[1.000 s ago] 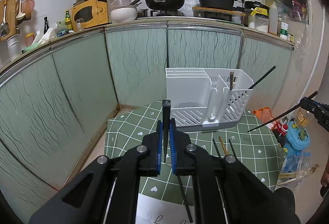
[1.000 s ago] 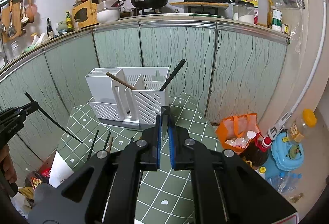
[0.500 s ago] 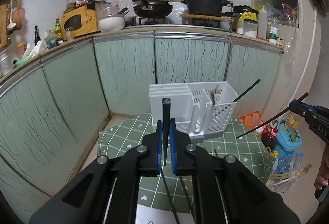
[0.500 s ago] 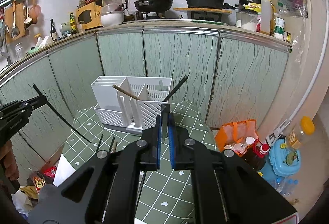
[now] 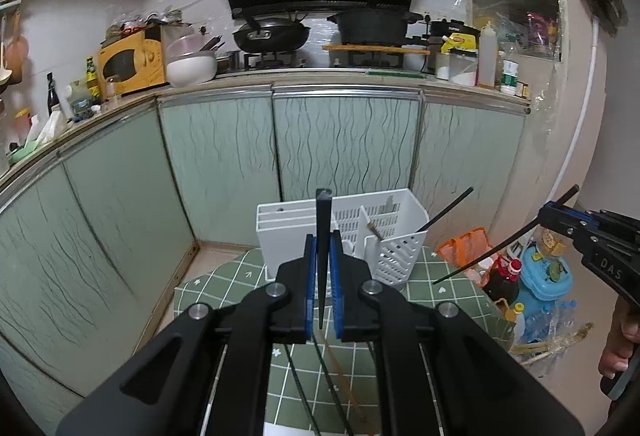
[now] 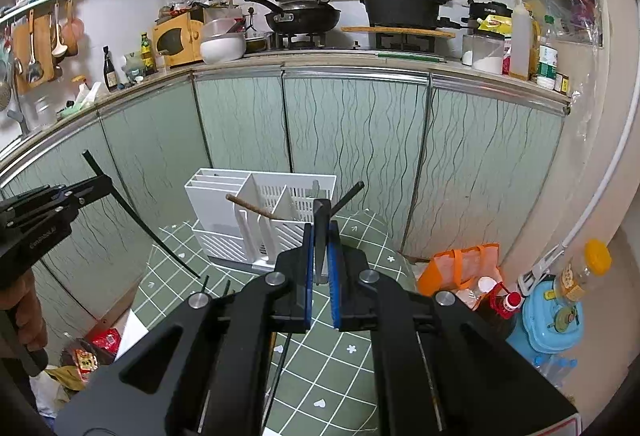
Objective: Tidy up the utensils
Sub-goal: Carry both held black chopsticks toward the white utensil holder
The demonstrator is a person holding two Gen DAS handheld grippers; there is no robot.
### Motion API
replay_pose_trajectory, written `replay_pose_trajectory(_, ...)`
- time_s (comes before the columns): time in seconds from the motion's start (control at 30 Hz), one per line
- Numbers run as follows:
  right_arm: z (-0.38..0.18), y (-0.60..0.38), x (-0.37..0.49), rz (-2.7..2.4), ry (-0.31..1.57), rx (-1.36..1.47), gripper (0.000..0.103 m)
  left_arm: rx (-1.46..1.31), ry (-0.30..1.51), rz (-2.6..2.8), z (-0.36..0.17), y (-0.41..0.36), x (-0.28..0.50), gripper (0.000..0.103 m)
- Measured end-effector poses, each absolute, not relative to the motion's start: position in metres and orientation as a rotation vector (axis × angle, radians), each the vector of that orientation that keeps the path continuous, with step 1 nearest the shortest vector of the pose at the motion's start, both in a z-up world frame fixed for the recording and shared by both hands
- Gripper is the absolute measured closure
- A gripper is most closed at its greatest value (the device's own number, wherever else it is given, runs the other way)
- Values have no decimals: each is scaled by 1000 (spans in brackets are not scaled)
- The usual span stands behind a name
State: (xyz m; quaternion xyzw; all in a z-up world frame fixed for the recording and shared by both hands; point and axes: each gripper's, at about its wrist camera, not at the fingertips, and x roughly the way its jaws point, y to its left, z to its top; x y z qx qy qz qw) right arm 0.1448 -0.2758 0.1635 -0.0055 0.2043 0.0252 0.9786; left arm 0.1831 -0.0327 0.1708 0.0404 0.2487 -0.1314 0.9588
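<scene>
"SUPOR": black appliance (image 6: 490,12) | "DAS": right gripper (image 5: 558,222) body

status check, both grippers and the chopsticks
Left hand-held gripper shut on a black chopstick. Right hand-held gripper shut on another. White slotted utensil caddy ahead, path clear.

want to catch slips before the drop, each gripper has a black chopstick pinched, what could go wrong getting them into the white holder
1. Each black chopstick is pinched near one end, leaving a long free length; it could pivot in the jaws and miss its slot.
2. The white holder already has a brown chopstick and a black one leaning across compartments; the incoming tips could snag them.
3. Loose chopsticks lie on the green tablecloth and could be knocked off.
</scene>
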Motion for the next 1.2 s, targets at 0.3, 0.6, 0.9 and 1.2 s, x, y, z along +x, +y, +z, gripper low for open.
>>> replay_pose_trajectory(0.3,190,-279,149,62,400,-16,97,91,500,-314,190,-52,191,95)
replay_pose_trajectory(0.6,206,-283,161,87,416,-14,97,91,497,-349,208,-64,200,95)
replay_pose_trajectory(0.9,221,-282,171,107,414,-11,97,103,498,-377,223,-77,212,95)
replay_pose_trajectory(1.2,246,-285,186,121,388,-19,97,106,497,-416,239,-85,225,95)
